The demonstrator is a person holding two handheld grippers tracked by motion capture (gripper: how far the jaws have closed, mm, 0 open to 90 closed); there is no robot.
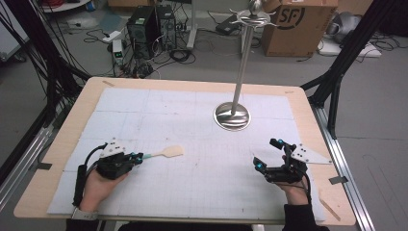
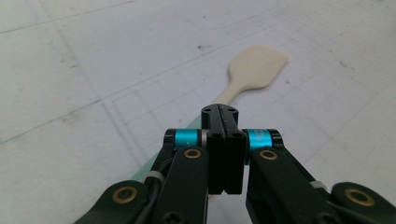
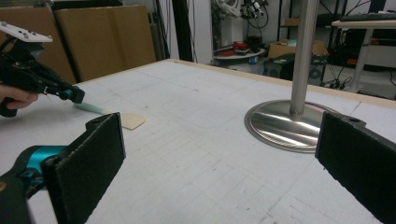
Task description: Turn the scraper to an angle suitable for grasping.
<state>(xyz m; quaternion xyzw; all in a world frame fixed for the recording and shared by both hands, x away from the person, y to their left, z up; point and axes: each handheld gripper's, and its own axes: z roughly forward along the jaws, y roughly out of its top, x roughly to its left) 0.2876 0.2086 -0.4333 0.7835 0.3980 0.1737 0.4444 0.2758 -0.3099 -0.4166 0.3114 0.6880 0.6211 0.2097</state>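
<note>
Spatula [image 1: 166,153]: flat on bench [image 1: 202,192], green handle pinched in closed left claw [image 1: 139,157], blade just beyond tips. Right claw [image 1: 267,154]: wide open, empty, well apart. Grasp done; lift and placement pending.

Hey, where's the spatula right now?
In the high view the spatula lies on the white mat's left half, its green handle pinched in the left claw, its blade pointing right, toward the steel stand's base.
</note>
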